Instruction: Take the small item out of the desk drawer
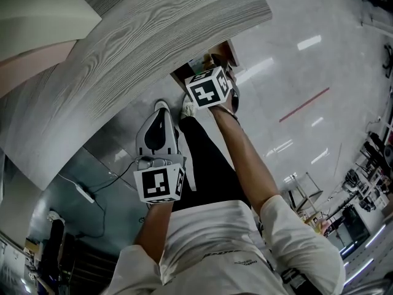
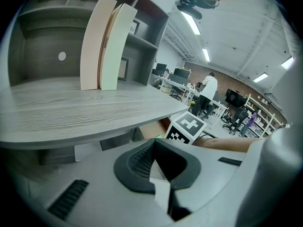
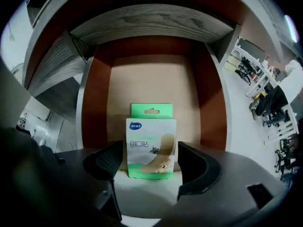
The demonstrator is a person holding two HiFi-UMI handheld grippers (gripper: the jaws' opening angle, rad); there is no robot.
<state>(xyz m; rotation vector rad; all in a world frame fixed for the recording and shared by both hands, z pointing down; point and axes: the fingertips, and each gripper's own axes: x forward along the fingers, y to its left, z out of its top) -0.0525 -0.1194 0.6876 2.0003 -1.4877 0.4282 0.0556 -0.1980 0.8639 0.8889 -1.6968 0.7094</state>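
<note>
The desk drawer [image 3: 94, 103] stands open, with brown walls and a tan floor. A small green and white plaster box [image 3: 150, 143] stands upright inside it. My right gripper [image 3: 151, 167] is open, and the box sits between its two fingers [image 3: 108, 162] with a narrow gap on each side. In the head view the right gripper's marker cube [image 1: 209, 88] hangs at the drawer [image 1: 184, 72] under the grey desk top [image 1: 135, 48]. My left gripper [image 2: 154, 148] is shut on nothing and held lower, below the desk edge [image 1: 158, 128].
Two upright binders [image 2: 104, 44] stand on the desk beside a shelf unit [image 2: 142, 37]. A power strip [image 1: 83, 192] with its cable lies on the floor at left. The person's legs and white shoe [image 1: 189, 108] are below the drawer. Office desks and people fill the background.
</note>
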